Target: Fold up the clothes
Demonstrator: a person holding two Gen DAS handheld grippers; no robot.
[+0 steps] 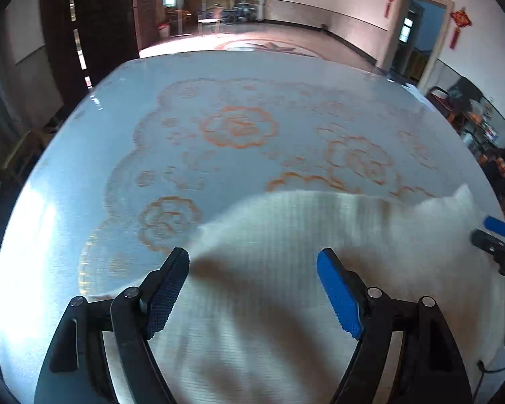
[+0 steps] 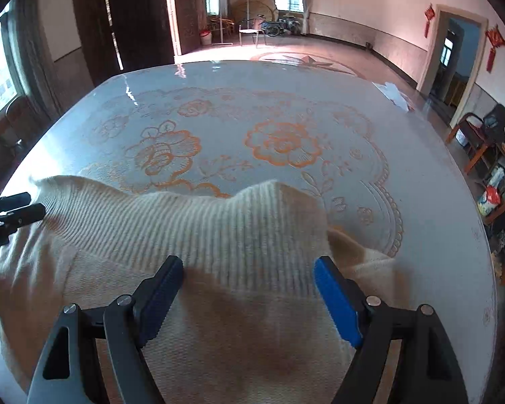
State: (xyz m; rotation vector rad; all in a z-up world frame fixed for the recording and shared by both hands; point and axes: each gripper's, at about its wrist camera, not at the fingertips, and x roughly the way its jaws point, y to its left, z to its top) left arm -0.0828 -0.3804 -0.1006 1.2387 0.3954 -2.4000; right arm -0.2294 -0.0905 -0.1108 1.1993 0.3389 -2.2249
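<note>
A cream ribbed knit sweater (image 2: 192, 235) lies on the table near its front edge; it also shows in the left wrist view (image 1: 303, 235). My left gripper (image 1: 252, 259) is open, its fingers hovering over the sweater's left part, holding nothing. My right gripper (image 2: 249, 266) is open over the ribbed band, holding nothing. The right gripper shows at the right edge of the left wrist view (image 1: 495, 235). The left gripper shows at the left edge of the right wrist view (image 2: 13, 212). A folded-over flap (image 2: 360, 252) lies at the sweater's right side.
The round table (image 2: 286, 87) has a glossy white cloth with orange flower patterns (image 2: 282, 144). Beyond it is a large room with chairs (image 2: 252, 33) at the back, a dark wooden cabinet (image 2: 131, 17) at left, and cluttered shelves (image 2: 495, 181) at right.
</note>
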